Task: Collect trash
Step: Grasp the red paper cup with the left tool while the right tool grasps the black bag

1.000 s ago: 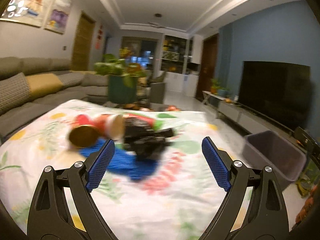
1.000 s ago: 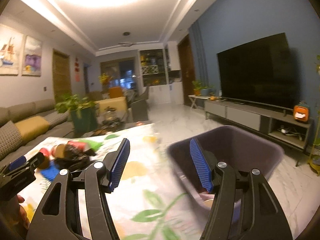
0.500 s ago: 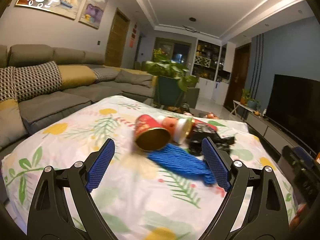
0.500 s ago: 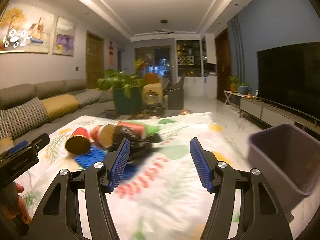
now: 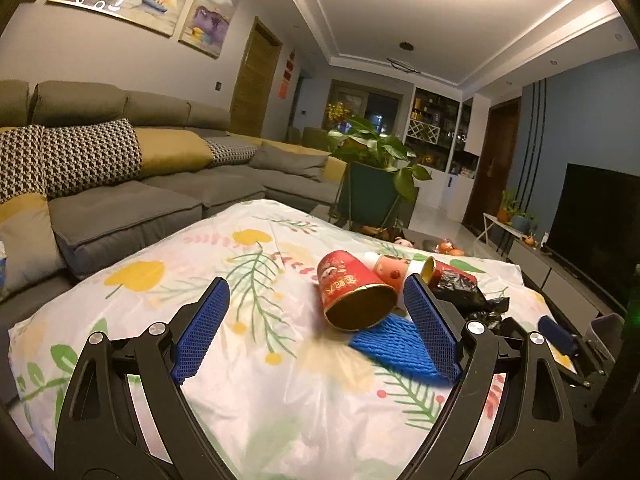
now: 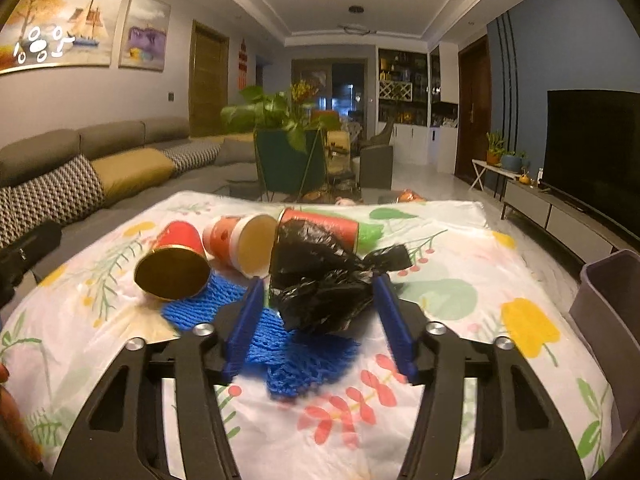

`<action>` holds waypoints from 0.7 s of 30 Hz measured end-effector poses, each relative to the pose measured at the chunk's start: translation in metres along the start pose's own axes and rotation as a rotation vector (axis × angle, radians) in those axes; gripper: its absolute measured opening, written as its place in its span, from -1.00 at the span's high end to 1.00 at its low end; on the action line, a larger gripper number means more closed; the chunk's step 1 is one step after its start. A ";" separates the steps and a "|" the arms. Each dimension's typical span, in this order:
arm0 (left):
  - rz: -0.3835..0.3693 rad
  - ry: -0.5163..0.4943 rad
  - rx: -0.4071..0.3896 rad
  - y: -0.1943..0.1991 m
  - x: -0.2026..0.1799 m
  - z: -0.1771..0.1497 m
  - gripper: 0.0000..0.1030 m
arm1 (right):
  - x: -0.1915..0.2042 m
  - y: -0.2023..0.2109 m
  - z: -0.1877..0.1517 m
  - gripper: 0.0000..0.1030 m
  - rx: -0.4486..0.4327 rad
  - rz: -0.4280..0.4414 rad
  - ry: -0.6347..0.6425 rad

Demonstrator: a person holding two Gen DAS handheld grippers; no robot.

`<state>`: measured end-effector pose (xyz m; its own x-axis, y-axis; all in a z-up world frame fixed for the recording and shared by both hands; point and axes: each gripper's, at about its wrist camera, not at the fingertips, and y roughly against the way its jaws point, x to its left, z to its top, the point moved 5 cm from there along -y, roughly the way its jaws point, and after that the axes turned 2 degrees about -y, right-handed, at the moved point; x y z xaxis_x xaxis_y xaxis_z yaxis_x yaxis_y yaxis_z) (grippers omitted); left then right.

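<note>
Trash is lying clustered on the floral cloth [image 6: 460,300]. Right gripper [image 6: 320,320] is straddling the black plastic bag [image 6: 320,288], jaws wide, empty; it looks light, soft, crushable, so pinch mid-bulk. Left gripper [image 5: 316,328] is hovering open, empty, near the red paper cup [image 5: 352,292].

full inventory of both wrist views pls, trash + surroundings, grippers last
paper cup: 1, red with gold inside, on its side, left of the pile
small cup: 1, orange-white, on its side, beside the paper cup
tube can: 1, red-green, lying behind the bag
black bag: 1, crumpled, pile centre
foam net: 1, blue, under the pile
floral cloth: 1, white, covers the table
bin: 1, grey, right of the table
sofa: 1, grey, left
left hand-held gripper: open, empty
right hand-held gripper: open, around the black bag
</note>
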<state>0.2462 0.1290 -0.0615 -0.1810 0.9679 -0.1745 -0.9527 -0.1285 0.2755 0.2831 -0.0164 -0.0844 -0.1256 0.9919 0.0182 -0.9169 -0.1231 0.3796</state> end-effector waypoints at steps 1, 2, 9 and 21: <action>0.001 -0.005 0.002 -0.003 -0.001 0.000 -0.69 | 0.000 -0.003 -0.001 0.09 0.016 -0.003 0.002; -0.001 -0.006 0.005 -0.005 -0.001 0.000 -0.69 | 0.000 -0.008 -0.003 0.16 0.034 -0.001 0.002; -0.020 -0.025 0.028 -0.021 -0.007 -0.003 -0.69 | -0.007 -0.020 -0.010 0.93 0.097 0.024 -0.043; -0.082 -0.065 0.146 -0.059 -0.023 -0.017 -0.29 | -0.040 0.040 0.017 0.97 -0.088 0.000 -0.083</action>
<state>0.3027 0.1111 -0.0894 -0.0834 0.9864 -0.1415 -0.9170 -0.0204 0.3984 0.2576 -0.0606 -0.0543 -0.0967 0.9907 0.0961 -0.9472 -0.1213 0.2968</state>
